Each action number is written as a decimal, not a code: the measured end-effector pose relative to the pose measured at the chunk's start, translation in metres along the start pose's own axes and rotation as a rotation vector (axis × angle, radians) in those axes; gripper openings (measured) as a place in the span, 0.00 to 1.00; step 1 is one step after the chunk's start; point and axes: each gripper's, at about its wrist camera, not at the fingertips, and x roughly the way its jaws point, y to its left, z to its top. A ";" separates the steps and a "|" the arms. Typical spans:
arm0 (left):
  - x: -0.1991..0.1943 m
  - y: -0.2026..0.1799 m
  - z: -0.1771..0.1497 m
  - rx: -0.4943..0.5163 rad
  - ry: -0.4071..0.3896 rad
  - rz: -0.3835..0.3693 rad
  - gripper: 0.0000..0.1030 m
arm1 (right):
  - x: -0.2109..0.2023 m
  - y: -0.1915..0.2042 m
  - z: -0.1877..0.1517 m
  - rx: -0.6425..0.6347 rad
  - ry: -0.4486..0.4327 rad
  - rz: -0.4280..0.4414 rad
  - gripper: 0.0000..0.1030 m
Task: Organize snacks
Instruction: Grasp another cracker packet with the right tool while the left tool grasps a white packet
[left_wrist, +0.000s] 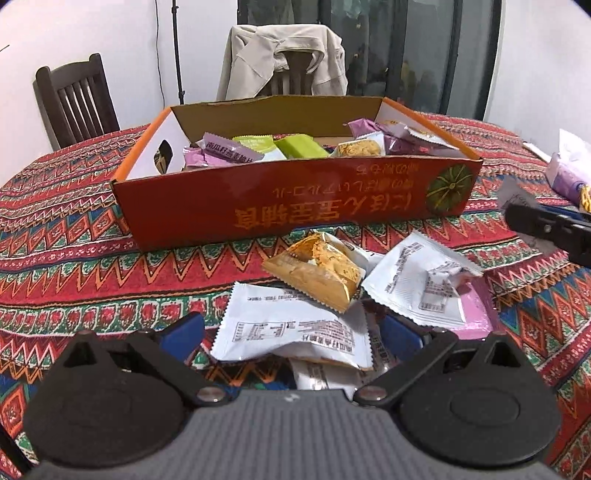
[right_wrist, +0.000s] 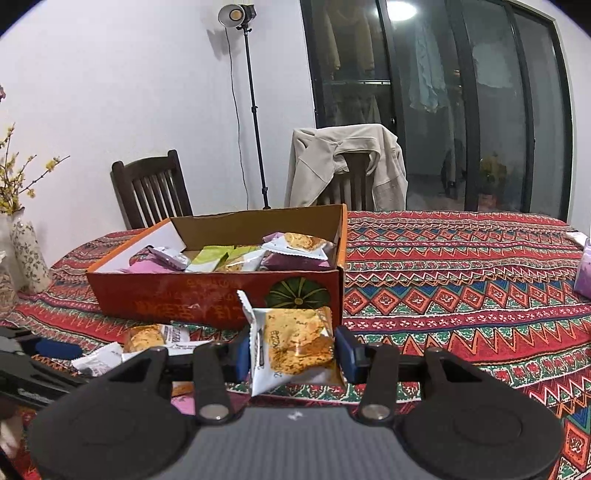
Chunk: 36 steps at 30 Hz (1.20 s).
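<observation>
A red cardboard box (left_wrist: 258, 206) stands on the patterned tablecloth and holds several purple, green and white snack packets (left_wrist: 255, 147). It also shows in the right wrist view (right_wrist: 177, 295). A loose pile of white packets (left_wrist: 291, 328) and an orange cracker packet (left_wrist: 317, 269) lies in front of it. My left gripper (left_wrist: 291, 336) is open, its blue pads either side of the white packet in the pile. My right gripper (right_wrist: 293, 352) is shut on an orange cracker packet (right_wrist: 295, 343), held above the table in front of the box. It shows at the right edge of the left wrist view (left_wrist: 550, 229).
Two chairs (right_wrist: 151, 188) stand behind the table, one draped with a beige jacket (right_wrist: 347, 162). A vase (right_wrist: 27, 254) with flowers stands at the far left. A purple tissue pack (right_wrist: 583, 273) lies at the right. A lamp stand (right_wrist: 255, 110) rises behind.
</observation>
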 end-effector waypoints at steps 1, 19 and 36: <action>0.003 0.001 -0.001 -0.006 0.006 0.002 1.00 | 0.000 0.000 0.000 0.002 0.001 0.001 0.45; 0.002 0.014 -0.007 -0.070 -0.052 -0.025 0.80 | 0.009 0.001 -0.003 0.002 0.038 -0.014 0.45; -0.035 0.027 -0.004 -0.116 -0.207 -0.032 0.67 | 0.016 0.002 -0.005 -0.009 0.043 -0.033 0.45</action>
